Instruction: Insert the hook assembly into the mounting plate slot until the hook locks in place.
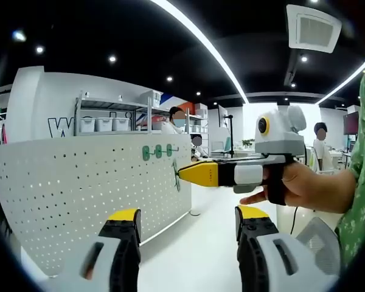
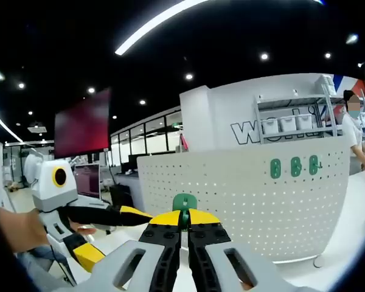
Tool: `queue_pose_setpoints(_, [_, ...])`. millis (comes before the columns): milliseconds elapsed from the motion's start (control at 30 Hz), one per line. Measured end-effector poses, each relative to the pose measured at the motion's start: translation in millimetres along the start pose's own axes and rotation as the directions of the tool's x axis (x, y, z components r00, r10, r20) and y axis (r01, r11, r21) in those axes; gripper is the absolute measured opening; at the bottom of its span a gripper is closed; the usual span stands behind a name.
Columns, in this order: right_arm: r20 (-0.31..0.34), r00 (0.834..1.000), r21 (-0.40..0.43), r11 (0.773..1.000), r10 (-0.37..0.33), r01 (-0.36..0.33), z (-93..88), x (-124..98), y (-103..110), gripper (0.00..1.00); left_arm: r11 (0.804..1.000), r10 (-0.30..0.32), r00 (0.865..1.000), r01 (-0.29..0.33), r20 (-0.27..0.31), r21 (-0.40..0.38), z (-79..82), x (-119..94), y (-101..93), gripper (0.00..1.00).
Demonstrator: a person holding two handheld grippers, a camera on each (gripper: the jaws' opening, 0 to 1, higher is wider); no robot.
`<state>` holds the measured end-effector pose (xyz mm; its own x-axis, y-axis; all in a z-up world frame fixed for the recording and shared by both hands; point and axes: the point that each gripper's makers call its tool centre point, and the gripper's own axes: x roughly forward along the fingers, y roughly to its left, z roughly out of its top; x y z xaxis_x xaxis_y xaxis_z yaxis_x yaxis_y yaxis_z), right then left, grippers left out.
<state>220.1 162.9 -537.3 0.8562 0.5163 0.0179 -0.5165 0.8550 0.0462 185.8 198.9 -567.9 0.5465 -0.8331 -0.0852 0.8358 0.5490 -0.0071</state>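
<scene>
The right gripper (image 2: 184,226) has its yellow-tipped jaws pressed together on a small green hook assembly (image 2: 184,202), whose rounded top stands up just above the tips. In the left gripper view the same gripper (image 1: 181,174) comes in from the right, held in a person's hand (image 1: 295,185), its closed yellow tip carrying the green piece right at the face of the white perforated mounting plate (image 1: 91,194). Whether the hook already touches a slot or hangs just off the surface is hard to say from this angle.

The left gripper (image 1: 187,228) has its jaws standing wide apart with nothing between them, low in front of the plate's lower edge.

On the plate, three green hooks (image 2: 295,166) sit in a row near its upper edge, toward the corner nearest the shelving (image 1: 112,118).

The step in hand looks like the insertion itself. To do it well, the hook's back tabs should meet the slots square to the plate, not canted; then push in and settle downward until it seats, keeping the grip firm so the small piece does not twist. The open left gripper could steady the plate's edge, since the panel may give under pressure. Keep both cameras aimed so plate and hook remain in sight.
</scene>
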Motion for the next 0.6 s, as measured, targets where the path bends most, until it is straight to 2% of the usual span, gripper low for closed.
queue_pose_setpoints(167, [0.010, 0.999, -0.057, 0.998, -0.039, 0.039, 2.8, -1, -7, 0.01, 1.000, -0.010, 1.000, 0.010, 0.000, -0.014, -0.1, -4, -1.0, 0.75])
queue_pose_setpoints(267, [0.015, 0.998, -0.073, 0.996, -0.057, 0.058, 4.2, -1, -11, 0.01, 0.999, -0.026, 1.000, 0.026, 0.004, -0.038, 0.6, -8, -3.5, 0.85])
queue_pose_setpoints(467, [0.024, 0.996, -0.072, 0.993, -0.086, 0.088, 7.5, 2, -21, 0.01, 0.996, -0.046, 0.999, 0.047, 0.015, -0.071, 0.9, -13, -8.1, 1.00])
queue_pose_setpoints(600, [0.034, 0.993, -0.084, 0.990, -0.110, 0.113, 11.6, 4, -27, 0.01, 0.996, -0.054, 0.999, 0.054, -0.005, -0.076, -4.1, -16, -9.7, 1.00])
